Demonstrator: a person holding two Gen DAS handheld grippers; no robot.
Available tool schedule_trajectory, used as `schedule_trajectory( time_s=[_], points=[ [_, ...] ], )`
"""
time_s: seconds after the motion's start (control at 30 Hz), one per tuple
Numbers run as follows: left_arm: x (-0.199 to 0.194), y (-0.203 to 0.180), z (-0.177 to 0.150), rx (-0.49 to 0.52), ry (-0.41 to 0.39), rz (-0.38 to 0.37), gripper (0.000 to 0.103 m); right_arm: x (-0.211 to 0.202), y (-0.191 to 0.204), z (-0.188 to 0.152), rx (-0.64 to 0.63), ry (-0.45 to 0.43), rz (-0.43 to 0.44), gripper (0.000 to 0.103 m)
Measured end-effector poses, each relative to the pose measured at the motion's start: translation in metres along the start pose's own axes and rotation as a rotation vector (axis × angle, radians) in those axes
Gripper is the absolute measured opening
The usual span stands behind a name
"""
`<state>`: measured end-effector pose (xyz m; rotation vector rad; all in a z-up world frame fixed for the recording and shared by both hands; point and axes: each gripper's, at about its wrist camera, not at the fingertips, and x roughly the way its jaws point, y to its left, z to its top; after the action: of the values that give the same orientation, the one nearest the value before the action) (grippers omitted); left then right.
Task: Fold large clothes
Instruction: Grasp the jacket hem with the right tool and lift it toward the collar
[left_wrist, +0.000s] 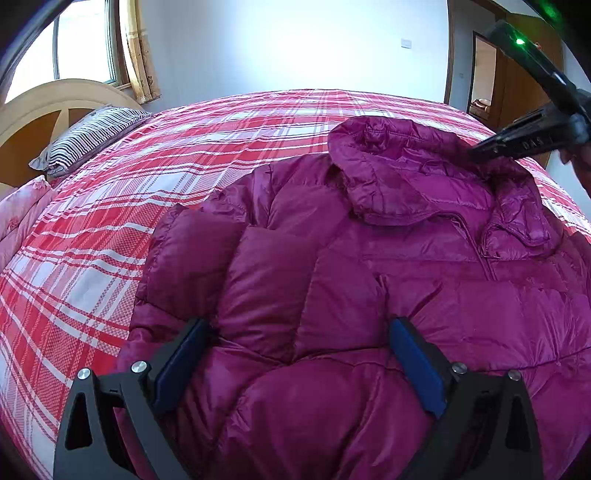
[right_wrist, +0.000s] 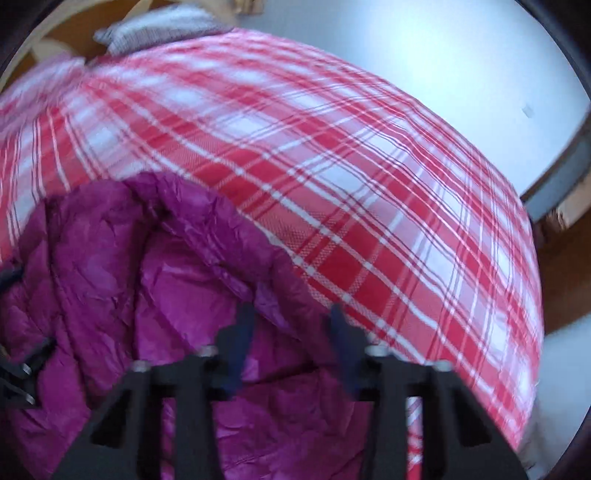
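Note:
A magenta puffer jacket (left_wrist: 369, 280) lies front up on the red and white plaid bed (left_wrist: 166, 166), its hood (left_wrist: 399, 173) toward the far side. My left gripper (left_wrist: 299, 325) is pressed down onto the near part of the jacket. Its jaws stand wide apart and straddle a puffy quilted fold. My right gripper (left_wrist: 476, 151) comes in from the upper right and meets the hood's right side. In the blurred right wrist view, the right gripper (right_wrist: 291, 314) has its jaws narrowed on the hood's rim (right_wrist: 221, 236).
A striped pillow (left_wrist: 88, 136) lies against a wooden headboard (left_wrist: 33, 107) at the far left, with a pink quilt (left_wrist: 22, 210) bunched beside it. Plaid sheet (right_wrist: 369, 184) stretches beyond the jacket. A doorway (left_wrist: 480, 81) stands at the far right.

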<state>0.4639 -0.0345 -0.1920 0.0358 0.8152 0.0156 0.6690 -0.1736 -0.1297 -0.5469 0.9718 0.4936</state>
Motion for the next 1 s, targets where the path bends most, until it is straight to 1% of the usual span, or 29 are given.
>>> schedule_trajectory(
  time_s=[0.03, 0.07, 0.17, 0.2, 0.23, 0.3, 0.4, 0.5, 0.53, 0.6, 0.63, 0.67, 0.7, 0.77, 0.8, 0.83, 0.87, 0.93, 0.97, 1.0],
  points=[
    [0.0, 0.0, 0.0, -0.001, 0.0, -0.001, 0.099, -0.003, 0.007, -0.003, -0.037, -0.002, -0.015, 0.013],
    [0.0, 0.0, 0.0, -0.001, 0.0, -0.001, 0.099, -0.011, 0.015, -0.009, -0.081, -0.022, -0.062, 0.012],
    [0.0, 0.001, 0.0, -0.001, 0.0, -0.002, 0.099, -0.026, 0.031, -0.025, -0.16, -0.09, -0.166, 0.011],
    [0.0, 0.001, 0.0, -0.002, 0.0, -0.002, 0.099, -0.024, 0.037, -0.033, -0.191, -0.103, -0.241, 0.011],
    [0.0, 0.001, 0.0, -0.001, 0.0, -0.002, 0.099, -0.021, 0.04, -0.04, -0.203, -0.109, -0.273, 0.011],
    [0.0, 0.0, 0.0, 0.001, 0.001, -0.001, 0.099, -0.01, 0.05, -0.059, -0.209, -0.125, -0.284, 0.01],
    [-0.001, 0.002, 0.0, -0.002, 0.001, -0.006, 0.099, 0.013, 0.069, -0.086, -0.238, -0.139, -0.364, 0.01],
    [-0.012, 0.009, 0.002, -0.027, -0.016, -0.041, 0.099, 0.022, 0.079, -0.099, -0.236, -0.203, -0.437, 0.01],
    [-0.023, 0.013, 0.007, -0.028, -0.036, -0.048, 0.099, 0.022, 0.079, -0.101, -0.229, -0.217, -0.45, 0.01],
    [-0.046, 0.013, 0.023, 0.014, -0.106, -0.028, 0.099, 0.025, 0.082, -0.104, -0.233, -0.226, -0.466, 0.01],
    [-0.062, 0.013, 0.038, 0.04, -0.17, -0.008, 0.099, 0.025, 0.082, -0.104, -0.233, -0.23, -0.465, 0.01],
    [-0.073, 0.013, 0.053, 0.053, -0.216, 0.006, 0.099, 0.025, 0.081, -0.105, -0.227, -0.234, -0.461, 0.01],
    [-0.083, 0.012, 0.078, 0.067, -0.262, 0.017, 0.099, 0.025, 0.081, -0.106, -0.221, -0.239, -0.456, 0.01],
    [-0.082, 0.008, 0.113, 0.073, -0.276, 0.012, 0.099, 0.025, 0.079, -0.108, -0.214, -0.246, -0.452, 0.01],
    [-0.073, 0.005, 0.133, 0.075, -0.257, -0.01, 0.099, 0.025, 0.079, -0.109, -0.212, -0.248, -0.452, 0.01],
    [-0.056, -0.001, 0.154, 0.074, -0.214, -0.021, 0.099, 0.023, 0.082, -0.113, -0.213, -0.251, -0.455, 0.01],
    [-0.035, -0.007, 0.172, 0.07, -0.155, -0.021, 0.099, 0.026, 0.081, -0.109, -0.214, -0.253, -0.456, 0.01],
    [0.001, -0.02, 0.191, 0.079, -0.047, -0.054, 0.099, 0.028, 0.079, -0.107, -0.21, -0.254, -0.451, 0.01],
    [0.016, -0.029, 0.196, 0.099, -0.001, -0.046, 0.099, 0.028, 0.079, -0.108, -0.207, -0.258, -0.451, 0.01],
    [0.032, -0.037, 0.196, 0.112, 0.043, 0.004, 0.099, 0.027, 0.078, -0.108, -0.204, -0.262, -0.45, 0.01]
  ],
)
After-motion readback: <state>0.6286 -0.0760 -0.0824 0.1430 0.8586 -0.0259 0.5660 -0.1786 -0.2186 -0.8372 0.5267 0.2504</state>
